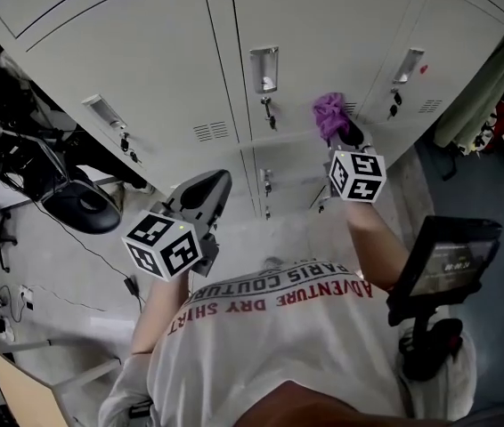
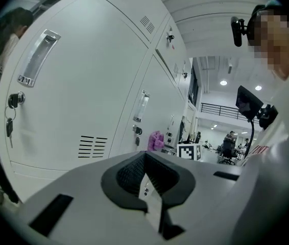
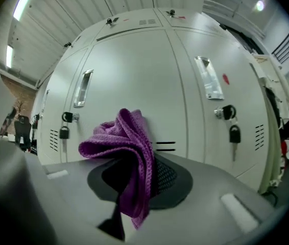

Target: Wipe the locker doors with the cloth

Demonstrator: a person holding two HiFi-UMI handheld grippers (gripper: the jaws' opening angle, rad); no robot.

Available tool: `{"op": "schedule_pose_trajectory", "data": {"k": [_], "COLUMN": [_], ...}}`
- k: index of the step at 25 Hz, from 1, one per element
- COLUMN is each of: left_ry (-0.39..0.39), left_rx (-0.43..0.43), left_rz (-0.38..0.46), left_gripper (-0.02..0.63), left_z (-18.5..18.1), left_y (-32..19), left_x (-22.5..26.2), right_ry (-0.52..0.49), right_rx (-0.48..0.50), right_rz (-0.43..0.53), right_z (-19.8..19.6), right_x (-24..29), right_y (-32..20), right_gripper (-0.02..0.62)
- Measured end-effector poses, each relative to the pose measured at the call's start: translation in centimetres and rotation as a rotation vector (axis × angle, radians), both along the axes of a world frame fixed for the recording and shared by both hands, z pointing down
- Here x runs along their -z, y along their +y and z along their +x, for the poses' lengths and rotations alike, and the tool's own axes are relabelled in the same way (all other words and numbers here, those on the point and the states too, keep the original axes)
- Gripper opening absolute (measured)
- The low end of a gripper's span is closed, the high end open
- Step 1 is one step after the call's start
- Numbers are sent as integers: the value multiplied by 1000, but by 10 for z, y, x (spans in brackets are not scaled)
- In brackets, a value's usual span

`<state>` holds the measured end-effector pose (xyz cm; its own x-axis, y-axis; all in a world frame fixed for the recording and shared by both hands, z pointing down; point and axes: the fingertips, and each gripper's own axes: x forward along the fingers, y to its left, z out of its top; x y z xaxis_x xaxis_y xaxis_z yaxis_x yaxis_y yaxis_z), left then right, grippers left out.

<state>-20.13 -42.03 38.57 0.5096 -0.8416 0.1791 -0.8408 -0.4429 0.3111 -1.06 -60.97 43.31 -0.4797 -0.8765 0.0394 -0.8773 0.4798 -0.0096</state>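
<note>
Pale grey locker doors (image 1: pixel 145 52) fill the upper head view. My right gripper (image 1: pixel 345 133) is raised in front of the middle door (image 1: pixel 323 25) and is shut on a purple cloth (image 1: pixel 330 114). In the right gripper view the bunched cloth (image 3: pixel 124 137) stands up out of the right gripper (image 3: pixel 144 172), just before the door's vent slots (image 3: pixel 165 146); I cannot tell whether cloth and door touch. My left gripper (image 1: pixel 200 198) hangs lower and further left, away from the doors. Seen in its own view, the left gripper (image 2: pixel 145 160) is shut on nothing.
Keys (image 1: pixel 270 114) hang from the locks under the recessed handles (image 1: pixel 264 68). A black office chair (image 1: pixel 78 198) stands at the left by the lockers. A screen on a stand (image 1: pixel 443 261) is close to my right arm, and clothes (image 1: pixel 492 87) hang at the far right.
</note>
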Motion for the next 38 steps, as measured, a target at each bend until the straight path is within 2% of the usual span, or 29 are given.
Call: {"op": "schedule_pose_trajectory", "data": {"k": [5,10,13,17,21,26,34,38], "left_ry": [3,3,-19,-59,-89,-63,-70,-67], "left_rx": [-9,-7,-3,-14,-65,-98,-150,-191], "left_rz": [-7,-9,-11,18,79,101,125,119], "left_gripper": [2,2,2,2,2,2,2,2], "left_z": [1,1,3,14,37,63,121,175], "left_y": [1,10,25,62,121,178,276,353], "left_x": [-2,-1,-2,4,11,16,41,38], "right_ry": [-28,-26,-59,-75,-59,-78,-107,-135], "right_rx": [-131,-115,-41,136,348,483,554,540], "right_rz": [-19,-57,-42,-21,-52,-108,-140,-161], "right_z": [57,59,51,23,-4,-7,29,75], "right_x": [-4,-4,13,50,70,79,87,76], "right_y": [-20,-19,8,81,187,302,422,511], "right_gripper": [74,74,74,74,74,74,74,74]}}
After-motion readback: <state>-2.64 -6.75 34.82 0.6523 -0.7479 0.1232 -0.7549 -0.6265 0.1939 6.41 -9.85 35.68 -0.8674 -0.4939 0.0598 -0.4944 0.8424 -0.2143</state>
